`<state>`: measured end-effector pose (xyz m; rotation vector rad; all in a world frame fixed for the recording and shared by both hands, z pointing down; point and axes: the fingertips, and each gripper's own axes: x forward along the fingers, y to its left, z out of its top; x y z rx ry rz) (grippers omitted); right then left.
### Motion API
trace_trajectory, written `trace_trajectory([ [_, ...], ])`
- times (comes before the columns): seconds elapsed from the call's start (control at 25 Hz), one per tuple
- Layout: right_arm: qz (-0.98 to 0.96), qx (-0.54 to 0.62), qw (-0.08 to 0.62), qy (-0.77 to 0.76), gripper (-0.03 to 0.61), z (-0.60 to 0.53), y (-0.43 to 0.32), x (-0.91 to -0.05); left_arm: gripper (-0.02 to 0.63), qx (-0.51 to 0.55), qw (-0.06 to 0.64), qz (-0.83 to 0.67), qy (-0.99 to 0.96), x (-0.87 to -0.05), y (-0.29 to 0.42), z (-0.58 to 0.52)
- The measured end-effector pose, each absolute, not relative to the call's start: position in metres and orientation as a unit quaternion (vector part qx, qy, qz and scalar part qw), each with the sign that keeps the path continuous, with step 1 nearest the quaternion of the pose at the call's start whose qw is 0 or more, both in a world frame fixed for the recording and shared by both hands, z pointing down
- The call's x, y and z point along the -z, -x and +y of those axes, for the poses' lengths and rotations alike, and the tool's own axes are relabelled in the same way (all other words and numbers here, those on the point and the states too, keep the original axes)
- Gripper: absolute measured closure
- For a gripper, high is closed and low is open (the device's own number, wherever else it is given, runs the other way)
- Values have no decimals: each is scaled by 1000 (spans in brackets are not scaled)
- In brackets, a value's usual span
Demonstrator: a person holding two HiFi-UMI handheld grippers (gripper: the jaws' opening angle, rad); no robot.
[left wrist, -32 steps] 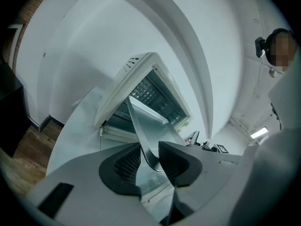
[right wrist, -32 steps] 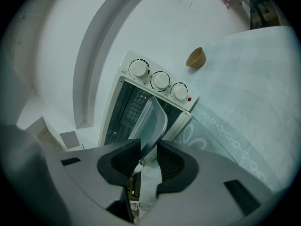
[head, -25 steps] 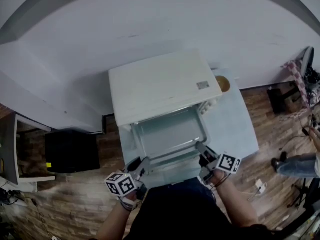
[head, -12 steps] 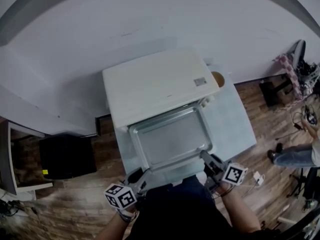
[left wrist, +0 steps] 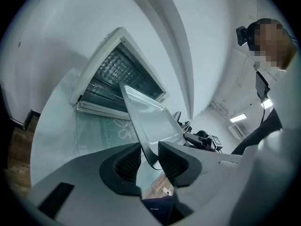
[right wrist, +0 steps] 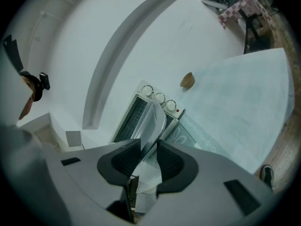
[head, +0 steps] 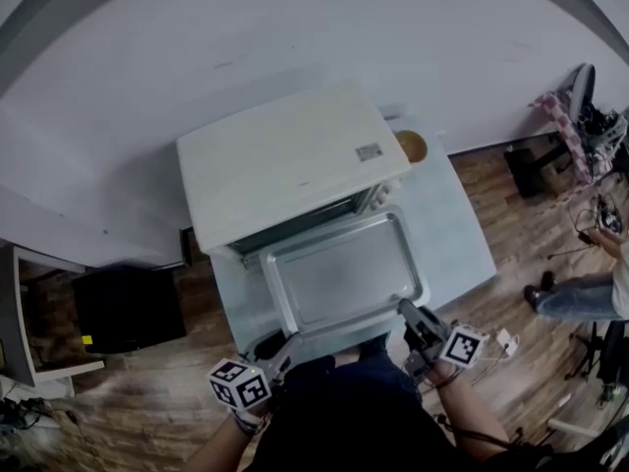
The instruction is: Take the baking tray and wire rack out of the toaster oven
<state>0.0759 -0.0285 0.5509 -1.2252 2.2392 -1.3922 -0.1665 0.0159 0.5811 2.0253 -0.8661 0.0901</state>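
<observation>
While it sits mid-frame just below the toaster oven (head: 285,165), the baking tray (head: 344,273) is clamped by the left gripper (head: 283,342) and right gripper (head: 406,312).

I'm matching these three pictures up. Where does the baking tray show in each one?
Head view: baking tray at centre, flat, just in front of the toaster oven.
Left gripper view: baking tray edge-on at lower centre, toaster oven behind it.
Right gripper view: baking tray edge-on near centre, toaster oven behind it.
Shared landmark: the toaster oven.
</observation>
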Motion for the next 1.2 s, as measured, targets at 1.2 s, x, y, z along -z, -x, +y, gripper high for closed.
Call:
trace_trajectory([
  [1.2,728,475,176,463,470,-43,-412,-608,495,-103,419,-332,-839,-627,-162,-33],
])
